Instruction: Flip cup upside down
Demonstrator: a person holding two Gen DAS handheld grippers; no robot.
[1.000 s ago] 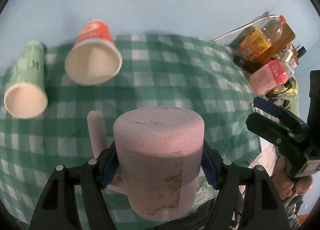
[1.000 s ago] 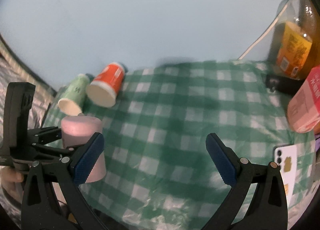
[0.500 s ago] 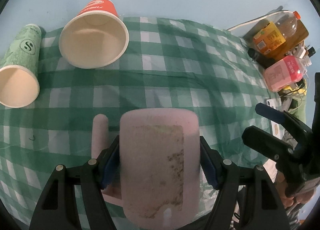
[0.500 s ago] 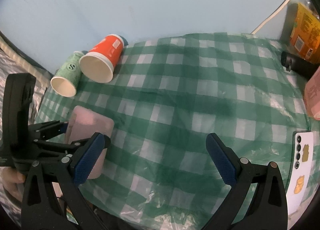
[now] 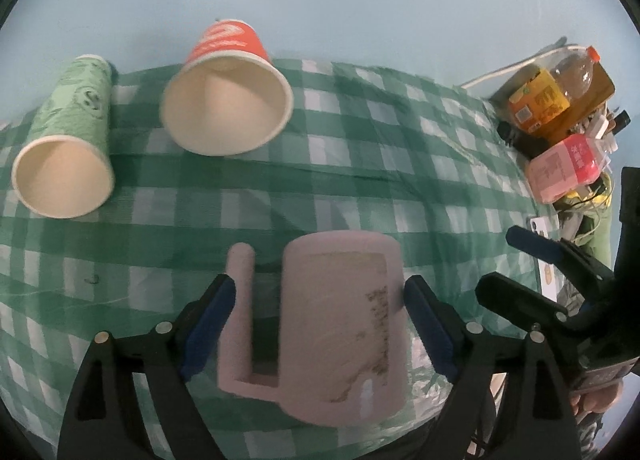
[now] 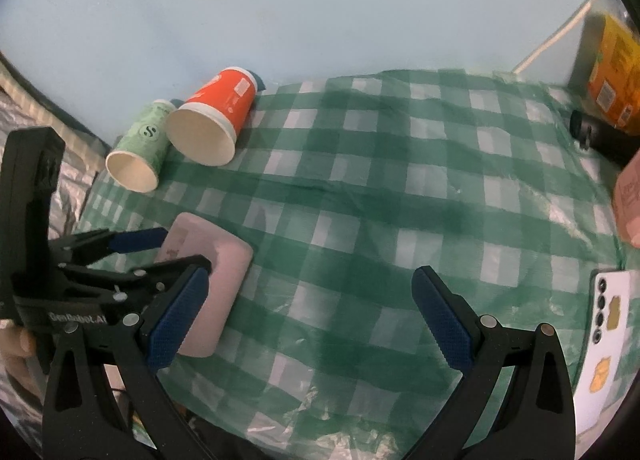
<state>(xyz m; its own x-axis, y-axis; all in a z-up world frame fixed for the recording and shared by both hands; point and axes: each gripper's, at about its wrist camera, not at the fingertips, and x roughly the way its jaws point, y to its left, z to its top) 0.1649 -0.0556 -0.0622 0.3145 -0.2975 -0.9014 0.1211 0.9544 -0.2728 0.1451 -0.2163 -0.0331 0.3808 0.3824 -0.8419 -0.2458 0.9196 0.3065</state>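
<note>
A pink mug [image 5: 344, 324] with a handle on its left stands upside down on the green checked cloth [image 5: 360, 148], flat base up. My left gripper [image 5: 316, 316] has its jaws spread, one beside the handle and one beside the mug wall, with small gaps showing. The mug also shows in the right wrist view [image 6: 208, 276], with the left gripper around it. My right gripper [image 6: 304, 312] is open and empty over the cloth, to the right of the mug.
An orange paper cup [image 5: 228, 92] and a green paper cup [image 5: 68, 156] lie on their sides at the back left. Bottles and a pink carton [image 5: 564, 168] crowd the right edge. A white phone [image 6: 608, 340] lies at the front right.
The left gripper has lowered the mug onto the cloth and its jaws have opened off the mug. The right gripper has stayed open.
</note>
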